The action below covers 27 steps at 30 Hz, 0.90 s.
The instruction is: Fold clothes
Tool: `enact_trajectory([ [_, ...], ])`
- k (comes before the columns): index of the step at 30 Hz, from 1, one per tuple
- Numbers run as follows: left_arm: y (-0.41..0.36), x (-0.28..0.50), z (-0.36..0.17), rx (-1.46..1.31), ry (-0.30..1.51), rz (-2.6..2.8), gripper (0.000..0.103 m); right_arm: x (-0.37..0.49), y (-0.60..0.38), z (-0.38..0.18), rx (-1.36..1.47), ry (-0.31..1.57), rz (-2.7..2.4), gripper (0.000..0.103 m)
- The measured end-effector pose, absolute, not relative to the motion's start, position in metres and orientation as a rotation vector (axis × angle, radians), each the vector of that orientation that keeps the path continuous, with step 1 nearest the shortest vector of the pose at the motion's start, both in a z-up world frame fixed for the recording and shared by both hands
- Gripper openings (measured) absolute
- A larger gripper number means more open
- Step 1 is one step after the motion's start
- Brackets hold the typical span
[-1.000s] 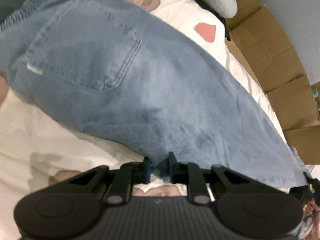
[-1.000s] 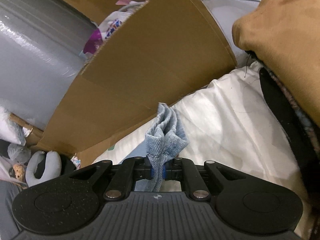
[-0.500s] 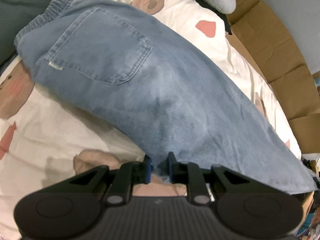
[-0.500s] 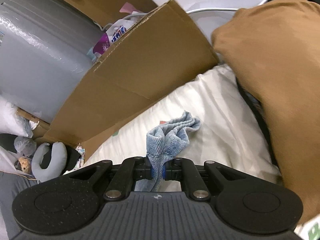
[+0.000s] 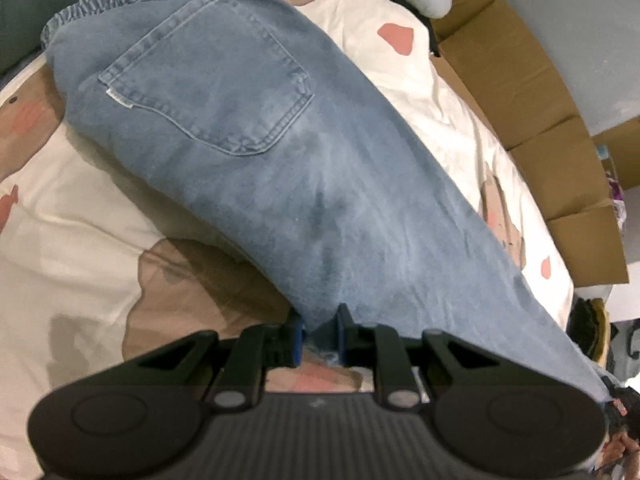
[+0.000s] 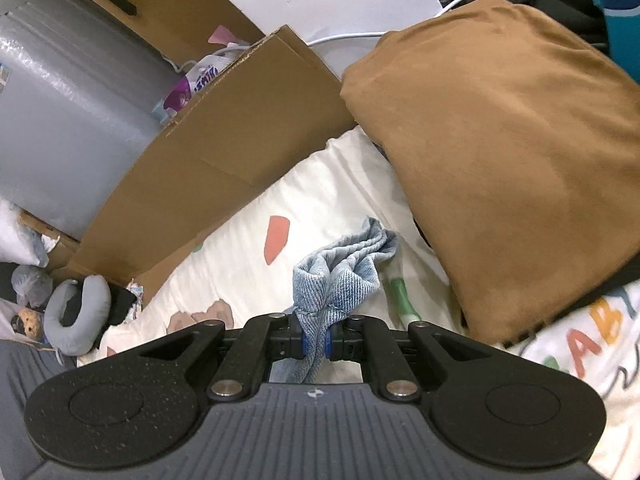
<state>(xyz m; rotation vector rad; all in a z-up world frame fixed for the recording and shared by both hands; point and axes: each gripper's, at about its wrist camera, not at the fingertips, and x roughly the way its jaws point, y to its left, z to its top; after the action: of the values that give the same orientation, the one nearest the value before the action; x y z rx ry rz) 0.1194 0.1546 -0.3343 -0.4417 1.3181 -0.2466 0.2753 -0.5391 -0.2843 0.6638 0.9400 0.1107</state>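
Left gripper (image 5: 319, 330) pinches a fold of light-blue jeans (image 5: 248, 128), which stretch ahead over the patterned bedsheet (image 5: 80, 216) (back pocket up). Right gripper (image 6: 315, 338) clamps bunched denim hem (image 6: 340, 272), w/ brown garment (image 6: 500, 160) just right.

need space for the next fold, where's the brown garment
Right wrist view, upper right: the brown garment lies on the bed, beside the cardboard.

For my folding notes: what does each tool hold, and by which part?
Both hold the jeans. The left tool pinches an edge below the back pocket; the right tool pinches a bunched hem end.
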Motion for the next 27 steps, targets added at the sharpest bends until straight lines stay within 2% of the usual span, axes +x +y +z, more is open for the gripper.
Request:
enact_trajectory([
  [7,0.160,0.116,-0.326,-0.432,1.321,-0.267,0.016,0.253,-0.559,-0.282,0.650,0.941,0.123,0.007],
  [27,0.149,0.123,-0.314,-0.308,1.384,-0.223,0.015,0.134,-0.613,-0.349,0.687,1.009,0.024,0.006],
])
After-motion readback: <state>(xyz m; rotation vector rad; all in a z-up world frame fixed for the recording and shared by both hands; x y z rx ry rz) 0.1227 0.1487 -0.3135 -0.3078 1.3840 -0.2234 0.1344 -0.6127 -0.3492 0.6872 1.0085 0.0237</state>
